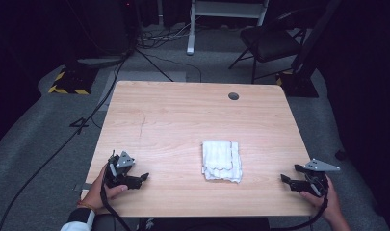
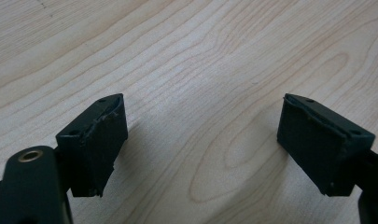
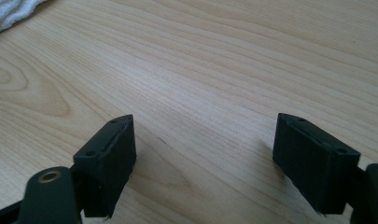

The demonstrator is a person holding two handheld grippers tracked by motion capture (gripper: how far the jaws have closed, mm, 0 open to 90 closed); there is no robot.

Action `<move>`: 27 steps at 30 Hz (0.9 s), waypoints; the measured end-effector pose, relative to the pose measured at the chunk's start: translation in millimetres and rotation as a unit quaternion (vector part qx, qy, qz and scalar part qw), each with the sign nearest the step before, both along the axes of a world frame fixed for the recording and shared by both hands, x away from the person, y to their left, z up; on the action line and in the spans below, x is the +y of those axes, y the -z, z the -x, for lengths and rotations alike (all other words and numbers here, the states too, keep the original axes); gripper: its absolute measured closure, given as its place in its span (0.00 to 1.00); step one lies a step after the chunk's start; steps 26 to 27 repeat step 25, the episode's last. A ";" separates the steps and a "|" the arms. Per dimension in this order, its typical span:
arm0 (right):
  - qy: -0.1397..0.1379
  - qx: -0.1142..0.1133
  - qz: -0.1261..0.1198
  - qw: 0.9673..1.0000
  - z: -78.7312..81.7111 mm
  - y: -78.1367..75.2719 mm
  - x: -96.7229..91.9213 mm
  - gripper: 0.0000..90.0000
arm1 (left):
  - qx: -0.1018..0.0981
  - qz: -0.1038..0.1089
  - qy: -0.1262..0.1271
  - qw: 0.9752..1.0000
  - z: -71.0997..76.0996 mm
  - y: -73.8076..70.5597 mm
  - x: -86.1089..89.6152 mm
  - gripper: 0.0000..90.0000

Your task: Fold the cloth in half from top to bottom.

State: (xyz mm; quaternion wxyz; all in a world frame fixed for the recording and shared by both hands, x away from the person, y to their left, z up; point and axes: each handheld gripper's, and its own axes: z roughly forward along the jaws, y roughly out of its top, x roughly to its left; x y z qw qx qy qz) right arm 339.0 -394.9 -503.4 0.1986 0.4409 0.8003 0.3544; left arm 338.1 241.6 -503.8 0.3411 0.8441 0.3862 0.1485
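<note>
So, high view first: a folded white towel [image 1: 222, 160] lies flat on the light wood bench [image 1: 183, 120], a bit right of centre and toward the lower half of the frame. The left gripper [image 1: 143, 177] sits at the lower left, held in a hand [image 1: 100, 191] that comes up from the bottom edge, and it points right, toward the towel. The right gripper [image 1: 283, 179] is at the lower right, near the bench's edge, in the other hand [image 1: 327, 204], and it points left. Both are well apart from the towel, one on each side of it. A dark cable hole [image 1: 233, 96] shows near the bench's far edge, and a black folding chair [image 1: 269, 41] stands on the grey floor at the upper right.

Left gripper view: its two black fingers [image 2: 95, 140] stand wide, with just bare wood grain between them, nothing held.

Right gripper view: same deal, fingers [image 3: 107, 163] spread wide over bare bench, nothing between them. A corner of the towel [image 3: 9, 11] peeks in at the upper left of the frame, well away from the fingers.
</note>
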 end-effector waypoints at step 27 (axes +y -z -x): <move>0.000 0.000 0.000 1.000 -0.1 0.0 -0.1 0.24 | 0.002 -0.001 -0.001 1.000 -1.0 -0.1 1.0 0.17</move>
